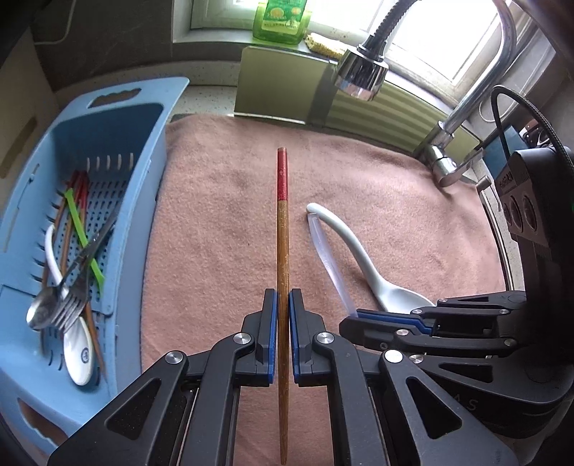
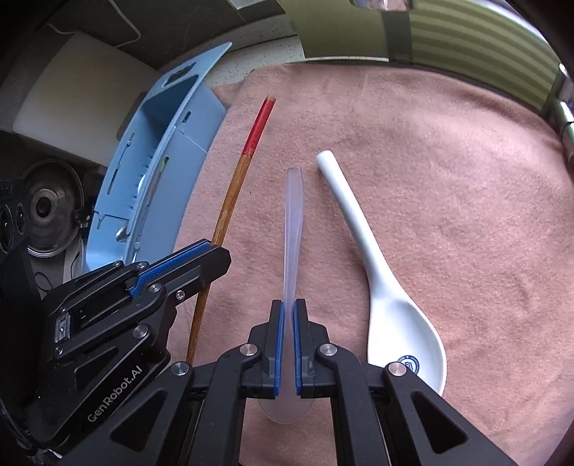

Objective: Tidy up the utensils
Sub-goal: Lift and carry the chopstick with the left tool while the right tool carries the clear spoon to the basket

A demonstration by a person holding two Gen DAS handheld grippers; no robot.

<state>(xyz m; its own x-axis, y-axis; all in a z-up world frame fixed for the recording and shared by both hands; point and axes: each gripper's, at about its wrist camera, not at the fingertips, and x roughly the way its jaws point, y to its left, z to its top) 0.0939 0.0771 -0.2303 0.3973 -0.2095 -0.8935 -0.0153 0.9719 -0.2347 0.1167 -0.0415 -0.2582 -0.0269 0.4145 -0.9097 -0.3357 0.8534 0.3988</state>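
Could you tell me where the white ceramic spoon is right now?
In the right wrist view the white ceramic spoon lies on the pink towel, just right of the clear plastic spoon.

A home kitchen, at the sink: chrome pull-down faucet (image 1: 362,70) arching over a pink towel (image 1: 222,215), green bottle (image 1: 281,19), probably dish soap, on the windowsill, blue drainer basket (image 1: 107,136) beside it with spoons, a fork (image 1: 73,304) and chopsticks inside.
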